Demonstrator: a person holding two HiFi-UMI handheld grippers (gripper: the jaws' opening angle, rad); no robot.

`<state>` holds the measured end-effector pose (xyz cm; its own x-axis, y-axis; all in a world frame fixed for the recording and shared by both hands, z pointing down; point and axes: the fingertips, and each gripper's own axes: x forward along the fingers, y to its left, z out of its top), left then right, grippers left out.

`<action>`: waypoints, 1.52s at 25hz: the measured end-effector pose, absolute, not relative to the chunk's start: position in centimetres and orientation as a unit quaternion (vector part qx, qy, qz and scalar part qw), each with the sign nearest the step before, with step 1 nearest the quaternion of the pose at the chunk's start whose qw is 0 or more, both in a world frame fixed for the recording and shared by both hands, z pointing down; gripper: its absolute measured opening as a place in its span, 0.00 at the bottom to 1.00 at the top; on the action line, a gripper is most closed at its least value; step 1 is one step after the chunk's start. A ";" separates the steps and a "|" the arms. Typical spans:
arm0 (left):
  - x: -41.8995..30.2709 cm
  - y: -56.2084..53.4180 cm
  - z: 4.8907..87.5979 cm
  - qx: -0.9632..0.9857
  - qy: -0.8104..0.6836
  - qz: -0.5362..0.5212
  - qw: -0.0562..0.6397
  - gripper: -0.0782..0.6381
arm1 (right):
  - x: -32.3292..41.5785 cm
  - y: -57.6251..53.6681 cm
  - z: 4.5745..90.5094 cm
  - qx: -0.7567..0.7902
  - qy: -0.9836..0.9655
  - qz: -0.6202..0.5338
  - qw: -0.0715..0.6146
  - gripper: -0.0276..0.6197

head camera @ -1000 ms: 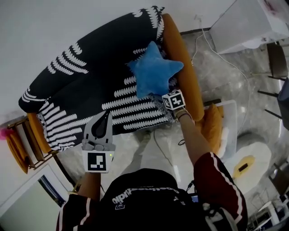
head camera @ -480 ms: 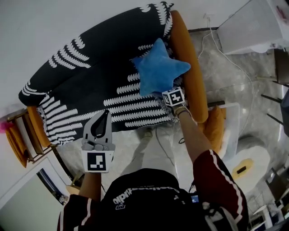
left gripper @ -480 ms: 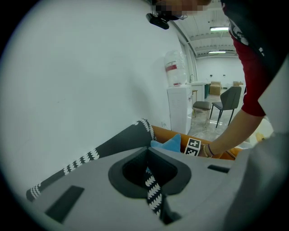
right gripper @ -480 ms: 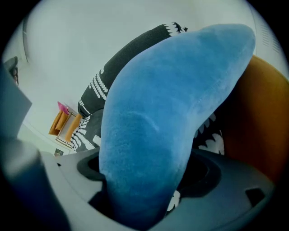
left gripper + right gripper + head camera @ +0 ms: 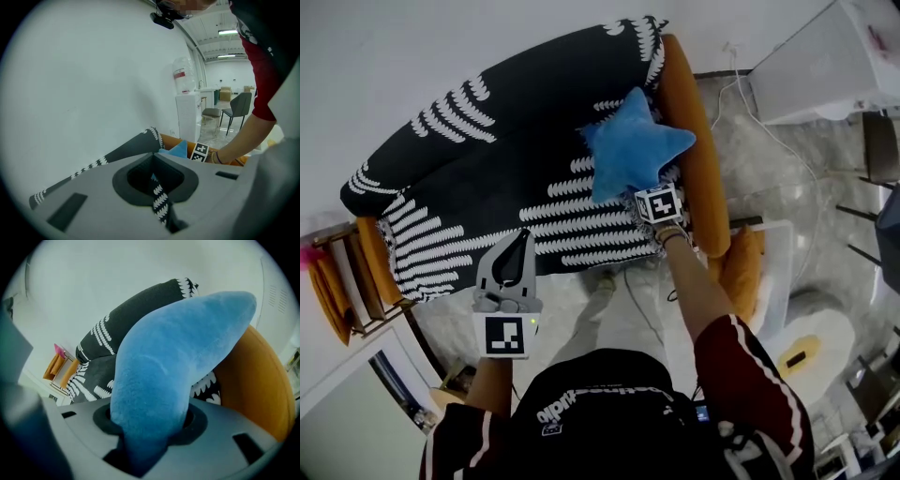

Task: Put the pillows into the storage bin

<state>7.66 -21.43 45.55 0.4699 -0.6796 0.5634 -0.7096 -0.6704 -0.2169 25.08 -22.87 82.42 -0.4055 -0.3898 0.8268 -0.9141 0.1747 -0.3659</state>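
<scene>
Right gripper closing on point of blue star pillow, upper centre on sofa, likely for lift toward storage bin at right. Left gripper, jaws together, empty, parked lower left, out of way.

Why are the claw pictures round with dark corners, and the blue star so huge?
Both gripper views: a wide-angle lens bends them round, darkening corners. Right gripper view: the blue star pillow sits very close to the camera, so it looms.
</scene>
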 end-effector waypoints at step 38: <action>0.7 -10.9 27.0 0.928 -0.364 0.074 -0.032 0.12 | 17.4 -5.1 46.2 0.567 -0.739 0.322 0.169 0.39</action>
